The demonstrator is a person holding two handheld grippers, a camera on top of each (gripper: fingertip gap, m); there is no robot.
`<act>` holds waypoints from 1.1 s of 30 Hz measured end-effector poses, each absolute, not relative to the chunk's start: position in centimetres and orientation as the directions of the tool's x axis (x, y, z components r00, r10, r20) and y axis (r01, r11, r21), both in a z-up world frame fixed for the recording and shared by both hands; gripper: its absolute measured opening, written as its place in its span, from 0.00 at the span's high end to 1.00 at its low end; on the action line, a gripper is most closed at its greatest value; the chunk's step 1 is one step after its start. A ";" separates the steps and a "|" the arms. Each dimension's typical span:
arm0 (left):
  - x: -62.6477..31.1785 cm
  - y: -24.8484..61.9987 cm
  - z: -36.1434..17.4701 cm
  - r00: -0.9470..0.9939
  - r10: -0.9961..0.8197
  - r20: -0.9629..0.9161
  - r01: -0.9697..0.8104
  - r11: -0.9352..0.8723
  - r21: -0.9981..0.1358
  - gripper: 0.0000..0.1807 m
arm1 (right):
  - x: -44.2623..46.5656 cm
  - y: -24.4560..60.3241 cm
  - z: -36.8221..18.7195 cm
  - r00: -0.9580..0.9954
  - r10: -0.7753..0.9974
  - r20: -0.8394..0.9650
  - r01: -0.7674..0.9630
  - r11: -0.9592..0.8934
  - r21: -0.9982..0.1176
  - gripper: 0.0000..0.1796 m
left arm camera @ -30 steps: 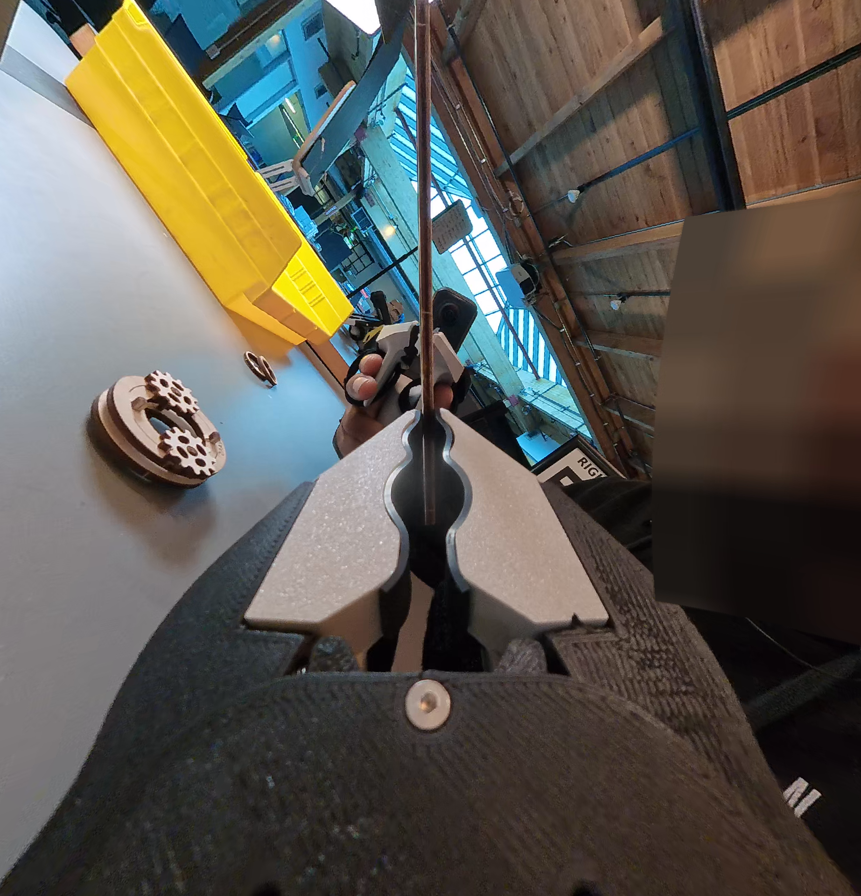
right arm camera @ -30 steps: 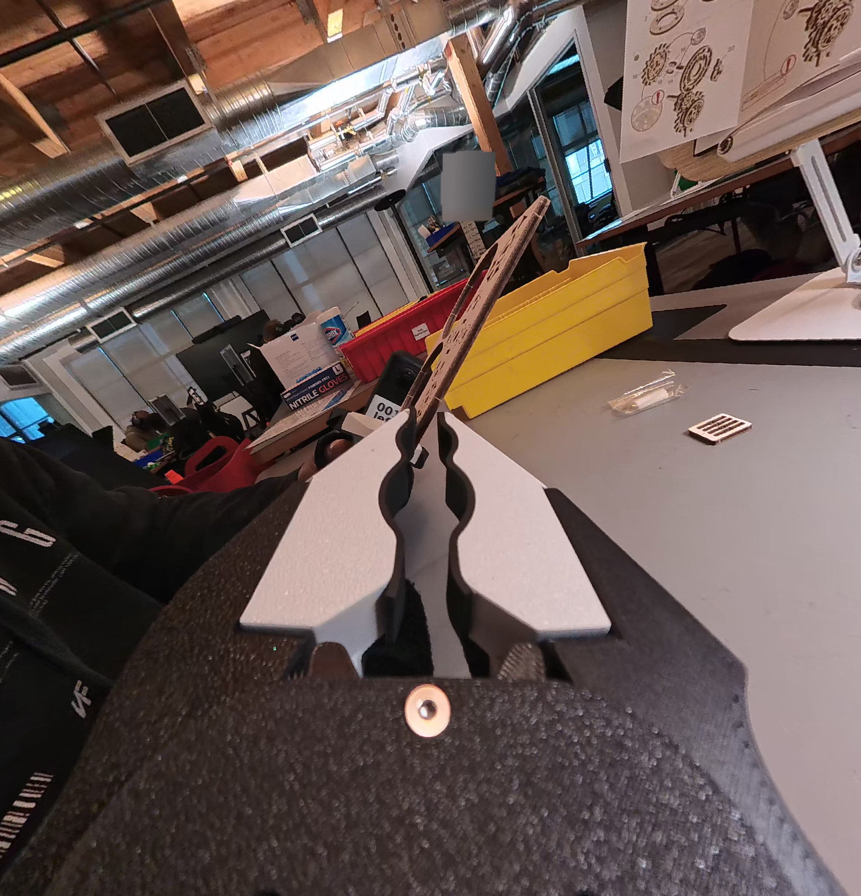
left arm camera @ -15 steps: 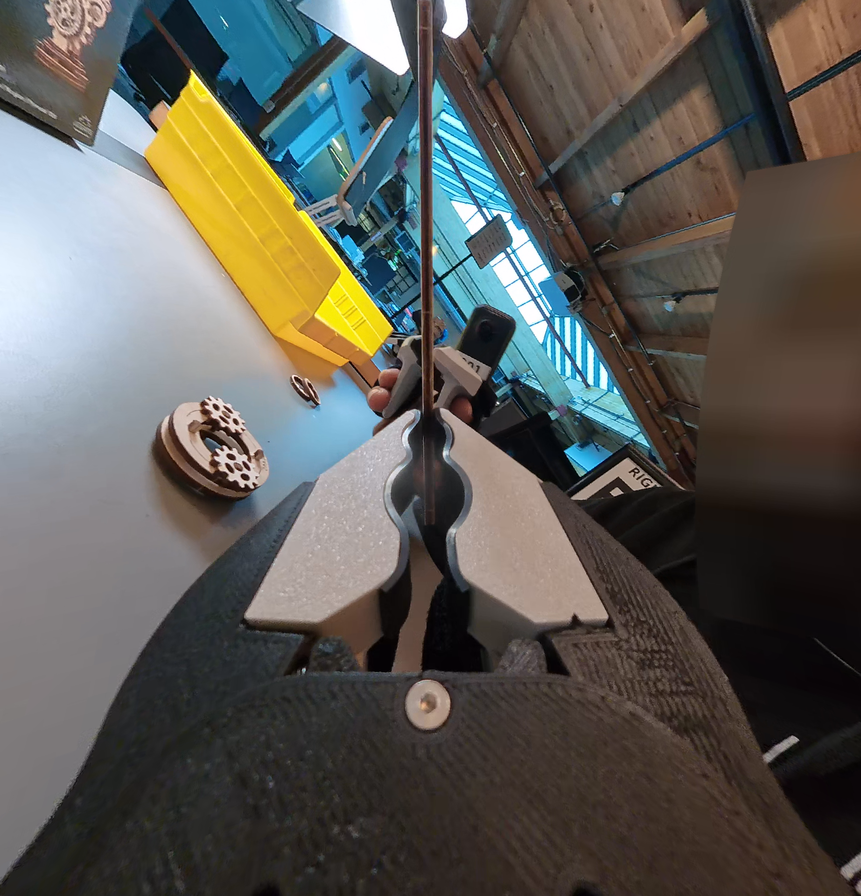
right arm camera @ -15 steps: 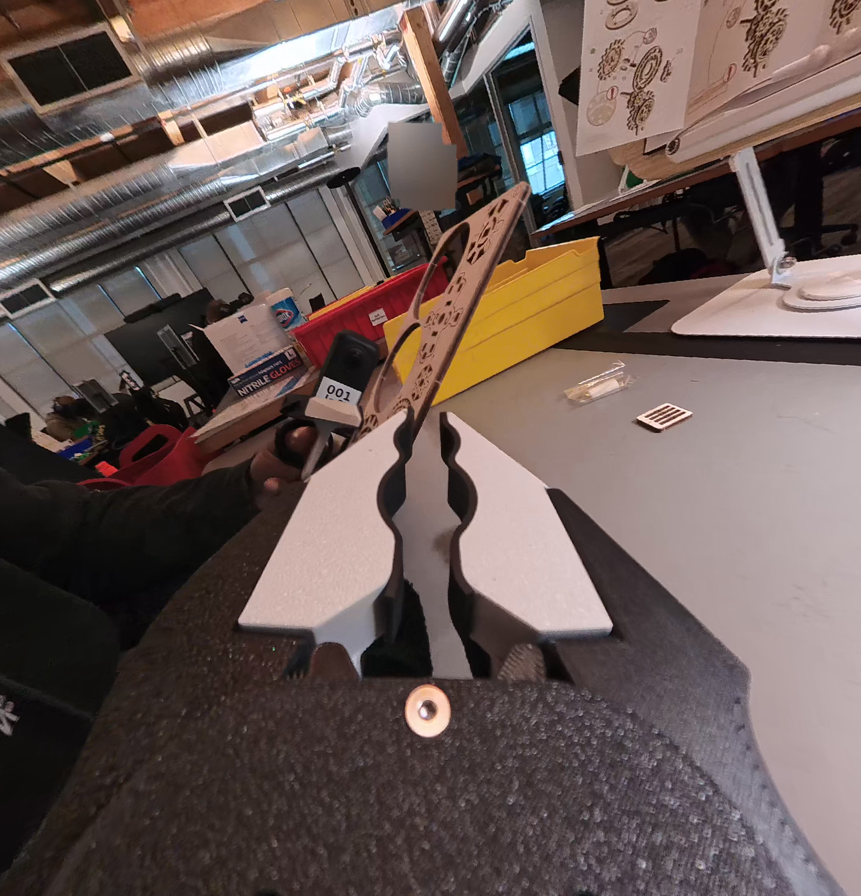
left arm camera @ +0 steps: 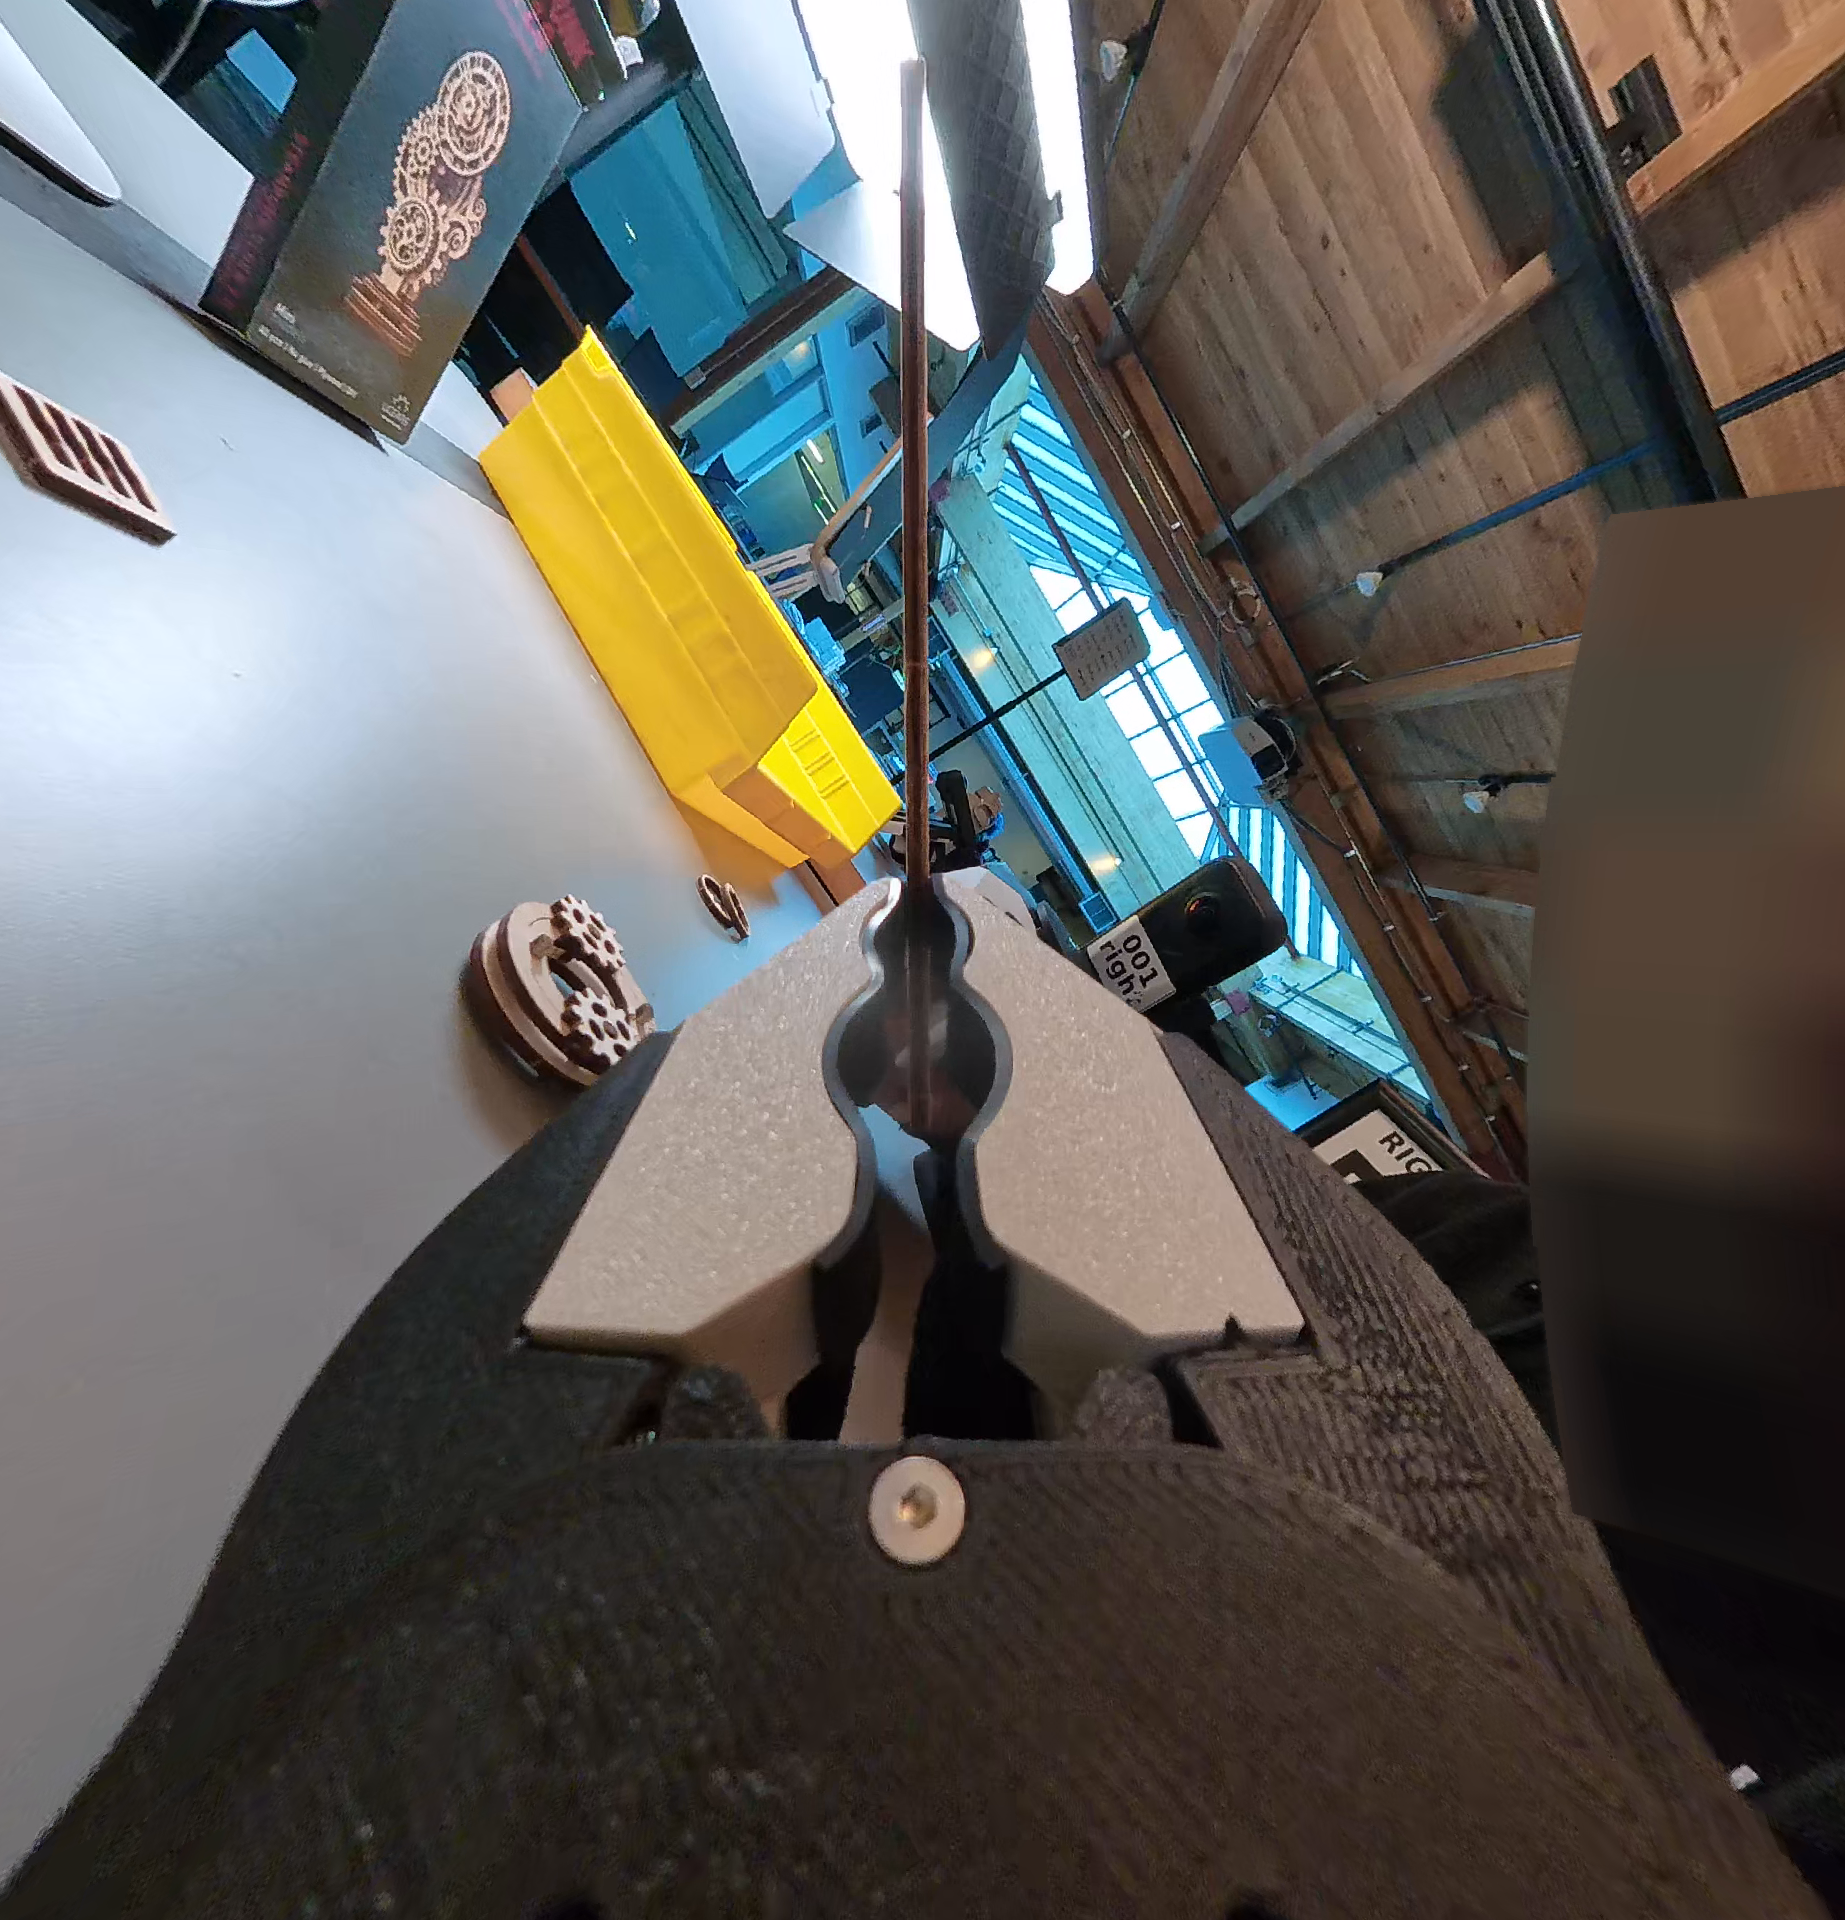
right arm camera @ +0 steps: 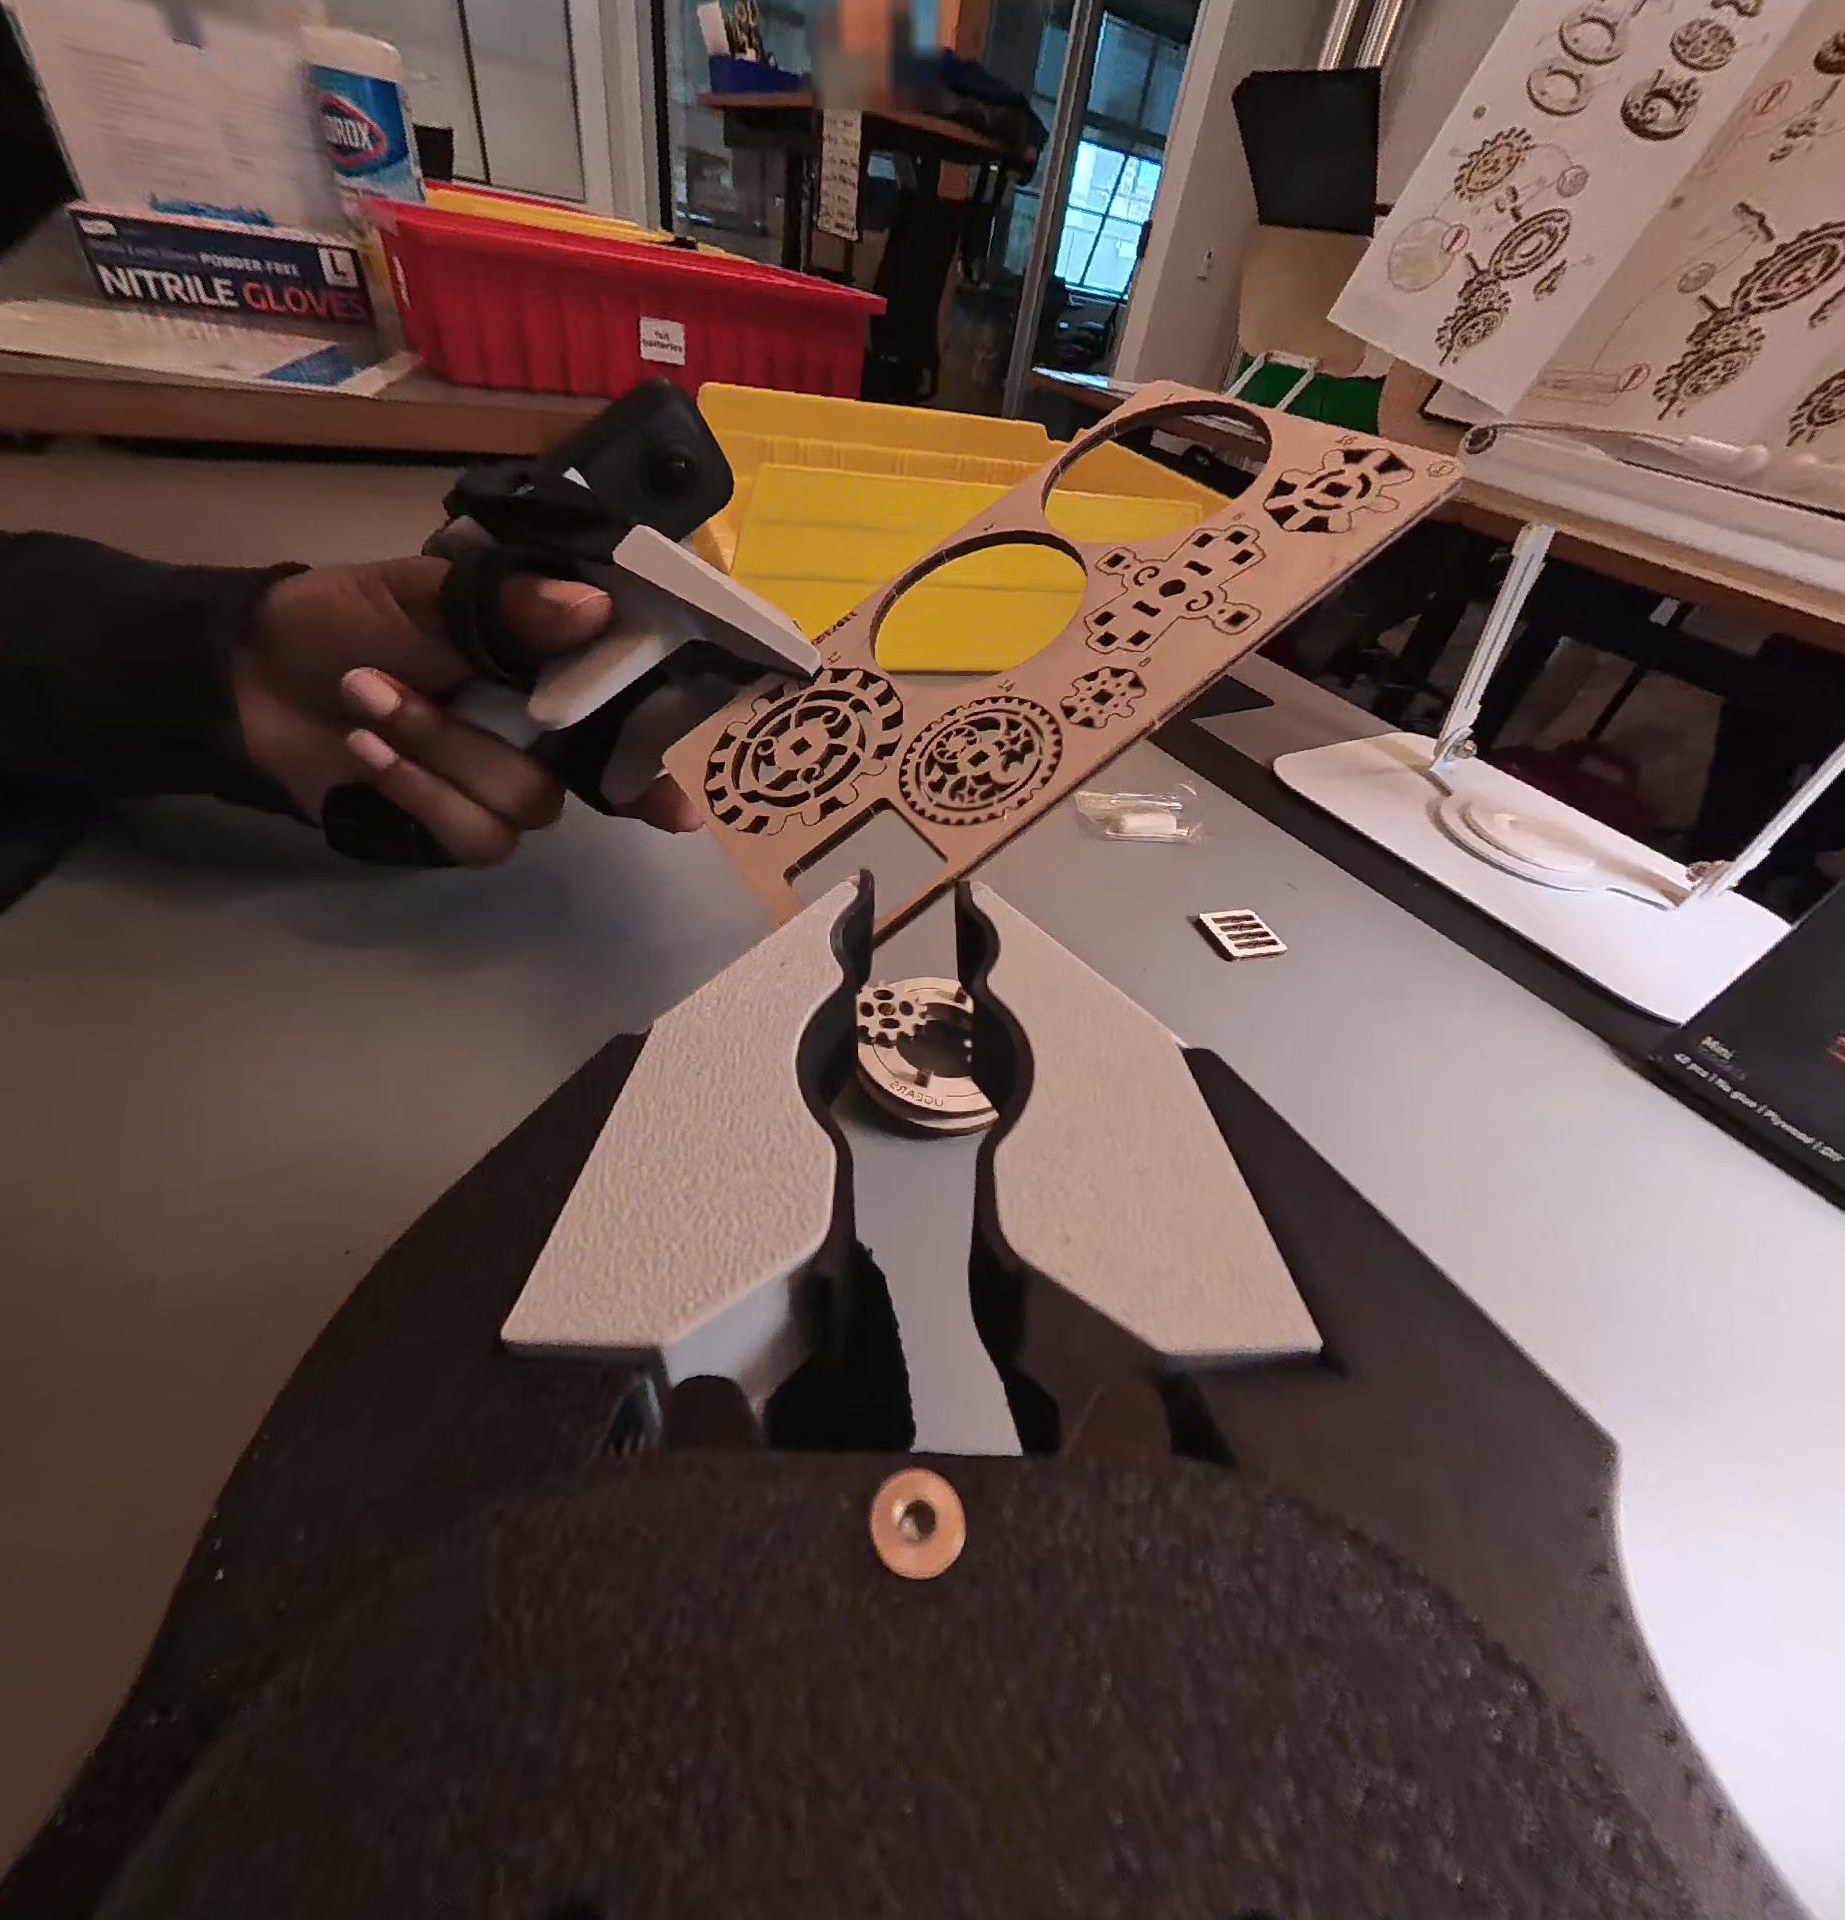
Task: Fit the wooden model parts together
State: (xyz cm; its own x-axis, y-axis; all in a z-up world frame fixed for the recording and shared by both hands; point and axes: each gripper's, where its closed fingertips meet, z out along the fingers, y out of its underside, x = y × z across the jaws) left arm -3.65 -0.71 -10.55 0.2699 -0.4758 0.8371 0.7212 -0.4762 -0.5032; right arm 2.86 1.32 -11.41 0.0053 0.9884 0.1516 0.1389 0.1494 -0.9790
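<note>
A thin wooden sheet of laser-cut gears (right arm camera: 1053,644) is held in the air above the grey table (right arm camera: 1417,1195). My left gripper (left arm camera: 916,894) is shut on it; in its own view the sheet (left arm camera: 913,520) shows edge-on. In the right wrist view the left gripper (right arm camera: 772,686), in a person's hand, clamps the sheet's left end. My right gripper (right arm camera: 913,894) is open, its tips at the sheet's lower corner without clamping it. A round wooden gear assembly (right arm camera: 923,1060) lies on the table below, seen between the right fingers, and also in the left wrist view (left arm camera: 559,987).
A small slotted wooden piece (right arm camera: 1242,932) and a clear plastic bag (right arm camera: 1136,816) lie on the table. A yellow bin (right arm camera: 845,488) and red bin (right arm camera: 627,301) stand behind. A white stand base (right arm camera: 1520,862), the black kit box (right arm camera: 1791,1060) and an instruction sheet (right arm camera: 1676,208) are at the right.
The right gripper has tipped down toward the table and opened slightly. The sheet has turned from near edge-on to showing its face. The left gripper still holds it.
</note>
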 end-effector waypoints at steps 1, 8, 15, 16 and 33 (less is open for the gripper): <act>-3.7 -0.7 -10.6 0.270 -0.475 0.838 0.723 -0.475 -0.502 1.00 | 2.9 1.4 -11.4 0.008 0.988 0.156 0.141 0.153 -0.978 0.93; -4.3 -0.5 -10.5 0.257 -0.468 0.846 0.745 -0.461 -0.481 1.00 | 3.0 1.1 -11.3 -0.004 0.978 0.209 0.139 0.207 -0.968 0.93; -5.1 -0.4 -10.6 0.296 -0.451 0.842 0.752 -0.434 -0.497 0.99 | 5.1 5.0 -7.2 0.194 0.968 0.157 -0.023 0.164 -0.986 0.95; -5.2 -0.3 -10.7 0.308 -0.446 0.840 0.751 -0.428 -0.502 0.99 | 6.1 6.4 -6.0 0.254 0.958 0.135 -0.070 0.158 -0.985 0.95; -11.5 -0.4 -9.3 0.417 -0.389 0.822 0.858 -0.129 -0.497 0.99 | 15.2 13.1 3.2 0.541 0.841 0.027 -0.295 0.220 -0.930 0.94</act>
